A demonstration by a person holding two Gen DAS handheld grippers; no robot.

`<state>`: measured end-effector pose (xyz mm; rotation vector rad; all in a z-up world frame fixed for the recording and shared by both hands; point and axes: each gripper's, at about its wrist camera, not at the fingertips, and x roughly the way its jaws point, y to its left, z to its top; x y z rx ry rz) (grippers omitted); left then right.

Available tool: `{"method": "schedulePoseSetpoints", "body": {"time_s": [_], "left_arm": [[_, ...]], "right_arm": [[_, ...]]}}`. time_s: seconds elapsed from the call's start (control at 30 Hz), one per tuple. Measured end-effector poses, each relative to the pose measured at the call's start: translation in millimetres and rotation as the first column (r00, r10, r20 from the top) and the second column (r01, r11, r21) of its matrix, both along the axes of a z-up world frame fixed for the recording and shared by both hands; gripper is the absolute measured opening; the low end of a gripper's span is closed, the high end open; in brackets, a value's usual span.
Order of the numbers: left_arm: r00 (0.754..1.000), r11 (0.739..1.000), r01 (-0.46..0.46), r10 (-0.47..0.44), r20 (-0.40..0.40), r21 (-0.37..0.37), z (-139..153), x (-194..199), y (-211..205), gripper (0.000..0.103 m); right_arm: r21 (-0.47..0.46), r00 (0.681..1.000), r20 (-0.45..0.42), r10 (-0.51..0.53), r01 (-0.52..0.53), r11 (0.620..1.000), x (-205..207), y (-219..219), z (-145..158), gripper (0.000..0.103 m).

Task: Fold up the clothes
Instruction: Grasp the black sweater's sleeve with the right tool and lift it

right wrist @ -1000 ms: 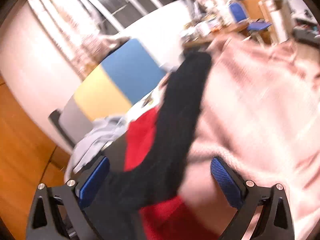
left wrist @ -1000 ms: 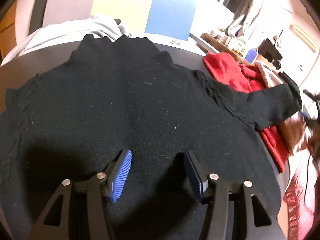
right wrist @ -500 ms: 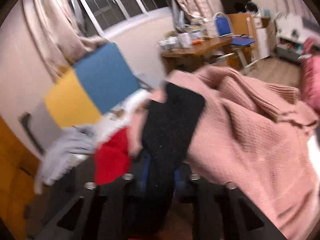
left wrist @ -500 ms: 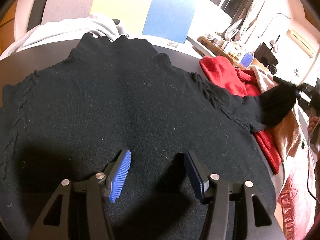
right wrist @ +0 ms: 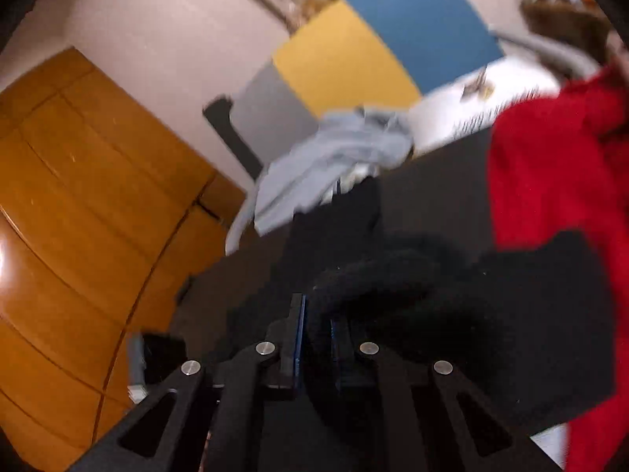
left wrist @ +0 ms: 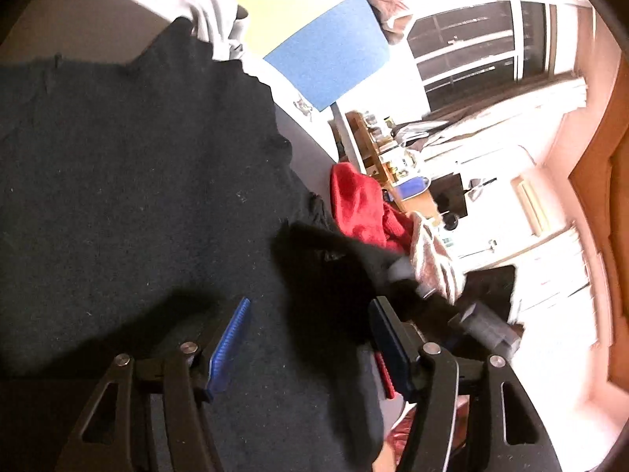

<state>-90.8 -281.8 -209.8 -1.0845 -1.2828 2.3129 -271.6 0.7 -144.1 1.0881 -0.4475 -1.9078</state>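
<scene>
A black sweater (left wrist: 137, 177) lies spread flat on the dark table (left wrist: 302, 153). My left gripper (left wrist: 310, 310) hovers just over its lower part, jaws opening, pads pressing on nothing. The black sleeve (left wrist: 330, 271) is folded in over the body, and its dark fold reaches down beside the right finger (left wrist: 387, 338). In the right wrist view my right gripper (right wrist: 316, 314) has its jaws closing tight on the bunched sleeve (right wrist: 432, 275), held above the table (right wrist: 432, 192).
A red garment (left wrist: 357, 204) (right wrist: 550, 165) lies at the table's right side. A pale grey garment (right wrist: 334, 149) is heaped at the far edge, before a yellow and blue panel (right wrist: 393, 39). Wooden cabinet doors (right wrist: 78, 196) stand to the left, a cluttered desk (left wrist: 377, 145) behind.
The right gripper went from wide open to shut on the sleeve and swung it in over the sweater. The left gripper rolled, shifted sideways and opened a little wider.
</scene>
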Motion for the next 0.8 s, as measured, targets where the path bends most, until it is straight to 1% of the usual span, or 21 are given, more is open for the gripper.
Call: {"method": "schedulePoseSetpoints", "body": {"time_s": [0.03, 0.1, 0.13, 0.2, 0.27, 0.3, 0.4, 0.47, 0.5, 0.53, 0.6, 0.63, 0.67, 0.7, 0.73, 0.77, 0.8], "left_arm": [[1.000, 1.000, -0.004, 0.004, 0.007, -0.006, -1.7, -1.4, -0.9, 0.065], [1.000, 1.000, -0.002, 0.003, 0.014, -0.014, -5.4, -4.1, -2.4, 0.065], [1.000, 1.000, -0.002, 0.002, 0.015, -0.004, -7.7, -5.4, -3.7, 0.066], [1.000, 1.000, -0.011, 0.011, 0.019, 0.009, -11.2, -9.7, -7.0, 0.066], [1.000, 1.000, -0.015, 0.015, 0.017, 0.009, -11.9, -17.5, -8.9, 0.066], [1.000, 1.000, -0.012, 0.012, 0.015, 0.003, -11.3, -22.6, -9.0, 0.067], [1.000, 0.999, 0.021, -0.021, 0.008, -0.035, -8.1, -41.5, -5.3, 0.067], [0.999, 0.997, 0.043, -0.041, 0.030, -0.062, -8.2, -57.8, -2.8, 0.067], [0.998, 0.997, 0.055, -0.052, 0.038, -0.060, -8.1, -65.6, -1.7, 0.067], [0.997, 0.996, 0.066, -0.064, 0.045, -0.056, -7.9, -73.3, -0.5, 0.067], [0.994, 0.995, 0.096, -0.094, 0.056, -0.033, -6.6, -87.0, 2.8, 0.070], [0.991, 0.993, 0.113, -0.110, 0.075, -0.044, -5.3, -96.3, 4.9, 0.071], [0.989, 0.990, 0.124, -0.118, 0.089, -0.071, -3.5, -104.0, 6.5, 0.071], [0.988, 0.986, 0.130, -0.120, 0.098, -0.102, -1.7, -111.3, 7.9, 0.071], [0.985, 0.983, 0.143, -0.130, 0.112, -0.116, -1.5, -119.2, 9.8, 0.071], [0.979, 0.979, 0.167, -0.151, 0.135, -0.116, -4.2, -125.6, 13.6, 0.071], [0.972, 0.975, 0.191, -0.172, 0.158, -0.114, -7.0, -132.0, 17.3, 0.071]], "right_arm": [[0.021, 1.000, 0.010, 0.010, -0.011, 1.000, 4.6, -5.1, -9.5, 0.012], [0.104, 1.000, 0.001, -0.002, 0.002, 0.995, 13.7, -6.5, -24.1, 0.016], [0.112, 1.000, -0.001, -0.005, 0.005, 0.994, 13.7, -1.8, -27.1, 0.020], [0.092, 1.000, -0.011, -0.018, 0.019, 0.996, 24.4, 13.9, -24.7, 0.029], [0.097, 0.999, -0.043, -0.023, 0.027, 0.995, 38.2, 31.0, -19.1, 0.049], [0.106, 0.998, -0.059, -0.029, 0.035, 0.994, 46.3, 39.9, -18.2, 0.052], [0.129, 0.997, -0.047, -0.054, 0.060, 0.990, 58.2, 57.8, -22.5, 0.055], [0.151, 0.998, -0.022, -0.064, 0.067, 0.986, 64.5, 63.6, -33.7, 0.059], [0.166, 0.998, -0.007, -0.068, 0.068, 0.984, 66.7, 66.1, -42.1, 0.059], [0.169, 0.997, -0.011, -0.070, 0.071, 0.983, 68.8, 68.2, -46.8, 0.059], [0.162, 0.997, -0.033, -0.074, 0.079, 0.984, 73.2, 71.4, -52.5, 0.060], [0.154, 0.996, -0.045, -0.076, 0.082, 0.985, 75.5, 72.3, -54.4, 0.062], [0.144, 0.995, -0.068, -0.073, 0.082, 0.986, 77.9, 71.9, -55.7, 0.067], [0.134, 0.993, -0.095, -0.069, 0.082, 0.988, 80.3, 71.0, -56.9, 0.070], [0.139, 0.990, -0.128, -0.063, 0.081, 0.987, 84.0, 68.4, -57.3, 0.074], [0.149, 0.985, -0.162, -0.056, 0.080, 0.986, 88.3, 65.1, -57.4, 0.078], [0.165, 0.981, -0.188, -0.041, 0.072, 0.984, 91.6, 61.3, -57.1, 0.081]]}}
